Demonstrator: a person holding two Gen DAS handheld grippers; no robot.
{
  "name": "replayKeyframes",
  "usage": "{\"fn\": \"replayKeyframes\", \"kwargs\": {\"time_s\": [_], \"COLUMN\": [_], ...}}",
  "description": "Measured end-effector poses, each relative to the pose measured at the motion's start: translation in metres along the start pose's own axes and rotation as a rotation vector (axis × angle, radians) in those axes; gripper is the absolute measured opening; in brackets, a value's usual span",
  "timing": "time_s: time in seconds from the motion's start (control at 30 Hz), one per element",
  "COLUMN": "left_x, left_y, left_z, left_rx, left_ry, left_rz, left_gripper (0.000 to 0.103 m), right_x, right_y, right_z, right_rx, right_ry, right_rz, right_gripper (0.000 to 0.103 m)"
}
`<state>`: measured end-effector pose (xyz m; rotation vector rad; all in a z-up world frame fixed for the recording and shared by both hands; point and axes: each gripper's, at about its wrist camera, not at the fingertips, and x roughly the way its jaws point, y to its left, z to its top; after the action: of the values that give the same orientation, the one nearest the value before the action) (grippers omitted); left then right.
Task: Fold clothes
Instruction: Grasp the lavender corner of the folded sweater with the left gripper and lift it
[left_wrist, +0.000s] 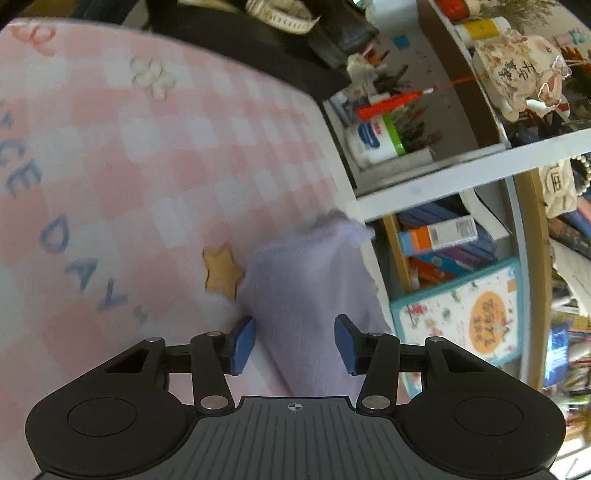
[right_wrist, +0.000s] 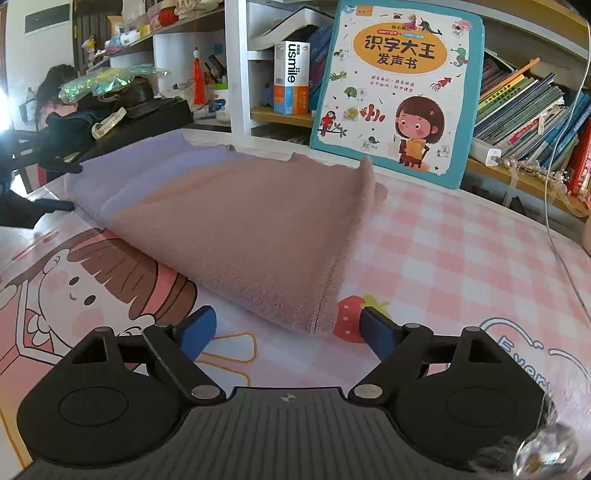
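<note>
A soft knitted garment lies on a pink checked table mat (left_wrist: 155, 147). Its lilac end (left_wrist: 310, 295) runs between the fingers of my left gripper (left_wrist: 294, 341), which is open around the cloth without pinching it. In the right wrist view the garment's dusty pink part (right_wrist: 240, 236) lies flat, turning lilac (right_wrist: 122, 177) at the far left. My right gripper (right_wrist: 283, 330) is open just in front of the pink corner (right_wrist: 321, 317), with the corner between its blue pads.
A white bookshelf (left_wrist: 436, 184) with books and jars stands along the table's edge. A large teal children's book (right_wrist: 397, 85) leans upright behind the garment. A black bag and clutter (right_wrist: 122, 107) sit at the far left. A white cable (right_wrist: 554, 221) hangs at right.
</note>
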<state>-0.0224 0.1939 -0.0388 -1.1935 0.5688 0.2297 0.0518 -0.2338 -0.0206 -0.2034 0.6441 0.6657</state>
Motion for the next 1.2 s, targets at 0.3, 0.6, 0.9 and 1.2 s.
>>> {"fn": "replayKeyframes", "kwargs": {"time_s": [0.3, 0.6, 0.9, 1.2], "left_x": [-0.011, -0.001, 0.026, 0.031], "left_y": [-0.046, -0.049, -0.021, -0.024], "left_z": [-0.02, -0.019, -0.013, -0.013], "left_rx": [0.335, 0.338, 0.154, 0.16], "left_ry": [-0.133, -0.092, -0.037, -0.054], "left_rz": [-0.062, -0.048, -0.038, -0.026], "left_gripper": [0.011, 0.036, 0.045, 0.031], "right_x": [0.0, 0.0, 0.0, 0.0], "right_y": [0.001, 0.001, 0.001, 0.001], "right_z": [0.0, 0.0, 0.001, 0.001], "right_rx": [0.0, -0.003, -0.003, -0.003], "right_ry": [0.002, 0.003, 0.004, 0.003], "right_rz": [0.005, 0.008, 0.008, 0.008], "right_gripper": [0.087, 0.088, 0.088, 0.088]}}
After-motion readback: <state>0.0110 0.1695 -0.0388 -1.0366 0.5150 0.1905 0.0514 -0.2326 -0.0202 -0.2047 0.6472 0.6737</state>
